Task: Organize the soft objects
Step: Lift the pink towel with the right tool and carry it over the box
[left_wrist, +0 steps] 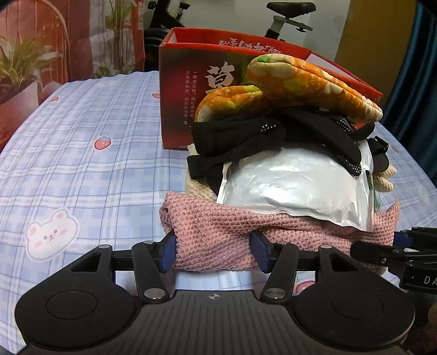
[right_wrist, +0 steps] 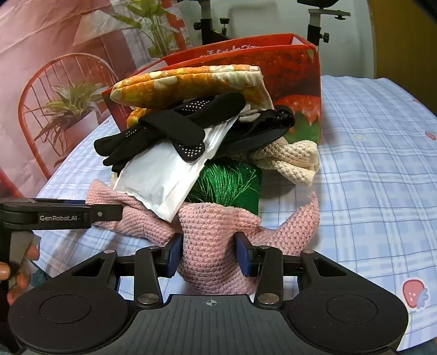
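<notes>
A pile of soft things rests on a pink knitted cloth [left_wrist: 218,234] [right_wrist: 213,240]. On it lie a silver-white pouch [left_wrist: 295,185] [right_wrist: 161,174], black gloves [left_wrist: 245,136] [right_wrist: 174,128], orange patterned oven mitts [left_wrist: 308,82] [right_wrist: 191,79], a cream knit [right_wrist: 289,158] and a green thread bundle [right_wrist: 232,183]. My left gripper [left_wrist: 213,251] is shut on the cloth's near edge. My right gripper [right_wrist: 209,254] is shut on another fold of the same cloth. The pile stands in front of a red strawberry box [left_wrist: 185,90] [right_wrist: 297,71].
The bed has a blue checked sheet [left_wrist: 82,153] [right_wrist: 377,153] with strawberry and bear prints. A printed curtain [left_wrist: 41,41] hangs at the left. An exercise bike [left_wrist: 286,16] stands behind the box. The other gripper shows at each view's edge [left_wrist: 396,254] [right_wrist: 54,215].
</notes>
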Available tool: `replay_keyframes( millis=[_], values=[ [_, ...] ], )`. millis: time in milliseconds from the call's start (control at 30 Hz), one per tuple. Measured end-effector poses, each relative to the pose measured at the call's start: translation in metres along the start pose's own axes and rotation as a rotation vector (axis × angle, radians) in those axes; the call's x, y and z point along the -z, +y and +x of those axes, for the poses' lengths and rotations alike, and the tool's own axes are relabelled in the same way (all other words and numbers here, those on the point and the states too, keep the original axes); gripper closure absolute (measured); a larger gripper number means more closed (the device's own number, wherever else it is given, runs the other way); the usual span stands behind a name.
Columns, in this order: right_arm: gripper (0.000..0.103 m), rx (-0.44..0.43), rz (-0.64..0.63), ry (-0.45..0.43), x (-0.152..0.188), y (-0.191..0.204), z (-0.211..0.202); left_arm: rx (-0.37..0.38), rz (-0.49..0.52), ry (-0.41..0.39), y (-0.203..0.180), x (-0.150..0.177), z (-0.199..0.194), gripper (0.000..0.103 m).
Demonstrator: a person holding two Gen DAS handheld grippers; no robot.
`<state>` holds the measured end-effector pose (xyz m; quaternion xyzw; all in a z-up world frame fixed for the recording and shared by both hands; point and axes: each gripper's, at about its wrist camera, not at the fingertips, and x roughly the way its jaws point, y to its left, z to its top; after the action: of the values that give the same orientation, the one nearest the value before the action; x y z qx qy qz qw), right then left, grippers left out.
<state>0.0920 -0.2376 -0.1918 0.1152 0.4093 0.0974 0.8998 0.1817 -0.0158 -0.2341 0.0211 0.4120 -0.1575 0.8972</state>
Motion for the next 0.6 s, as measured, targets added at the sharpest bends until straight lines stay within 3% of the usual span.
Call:
replay_keyframes(
  millis=[133,300,600],
  values=[
    [0.067,-0.014,0.006,0.002,-0.001,0.0,-0.005,0.013,-0.004,-0.021,0.001,0.003,-0.009,0.081],
    [0.074,-0.04,-0.002,-0.022,-0.005,0.004,-0.017,0.007,0.028,-0.074,-0.004,0.004,-0.027,0.085],
    [0.076,-0.042,-0.063,-0.128,-0.019,0.017,-0.047,0.039,0.006,-0.222,-0.007,0.003,-0.069,0.085]
  ],
)
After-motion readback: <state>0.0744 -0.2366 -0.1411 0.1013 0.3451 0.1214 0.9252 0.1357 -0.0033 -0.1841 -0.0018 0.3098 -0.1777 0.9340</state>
